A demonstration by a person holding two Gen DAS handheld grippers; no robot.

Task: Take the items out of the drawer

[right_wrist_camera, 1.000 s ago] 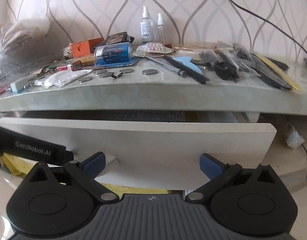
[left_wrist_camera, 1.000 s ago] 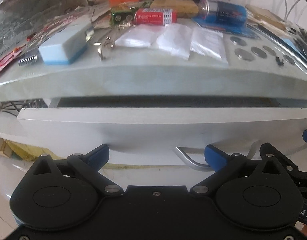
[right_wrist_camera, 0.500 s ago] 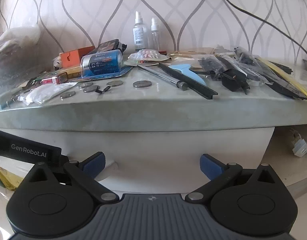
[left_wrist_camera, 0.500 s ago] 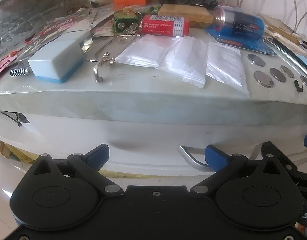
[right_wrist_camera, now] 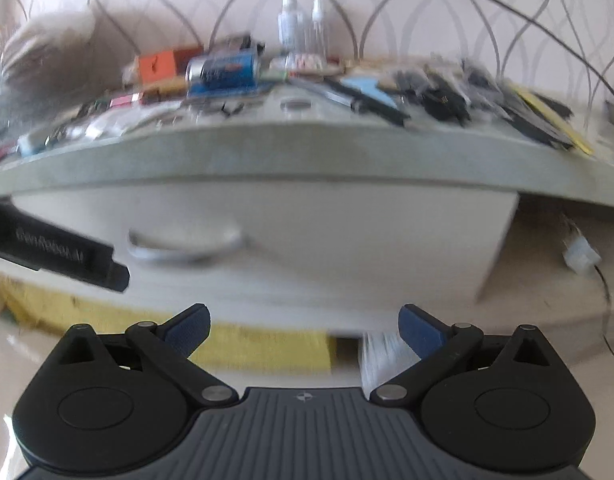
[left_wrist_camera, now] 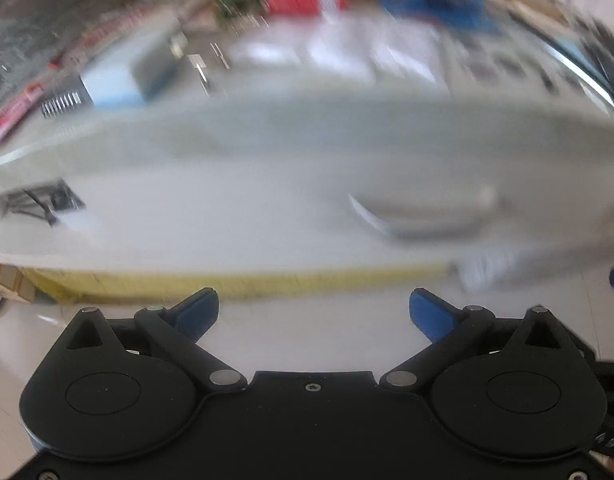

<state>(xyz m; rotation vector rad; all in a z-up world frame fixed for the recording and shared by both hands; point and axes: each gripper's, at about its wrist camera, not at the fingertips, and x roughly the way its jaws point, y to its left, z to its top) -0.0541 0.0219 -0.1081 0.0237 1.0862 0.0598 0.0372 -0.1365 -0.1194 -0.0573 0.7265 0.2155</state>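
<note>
Both pairs of tongs gape wide with nothing between their blue-padded tips: the left tongs [left_wrist_camera: 313,308] and the right tongs [right_wrist_camera: 305,324] each hang low over the pale floor, short of the furniture. Just beyond them stands the white flat-fronted drawer [right_wrist_camera: 347,240], shut flush under the edge of the bench, its long axis running left to right across both views. On its face sits a curved silver metal handle [right_wrist_camera: 185,246], also lying horizontally; in the left view the same handle [left_wrist_camera: 419,212] shows right of centre, smeared by motion blur. The black body of the left tool reaches into the right view at the left edge. Above, the grey-green stone bench [right_wrist_camera: 307,152] carries a crowded scatter of small goods, among them a large blue-and-silver cylindrical battery [right_wrist_camera: 223,70] lying on its side, an orange box [right_wrist_camera: 157,66], and two clear dropper bottles [right_wrist_camera: 291,20] upright against the wavy-patterned wall.
</note>
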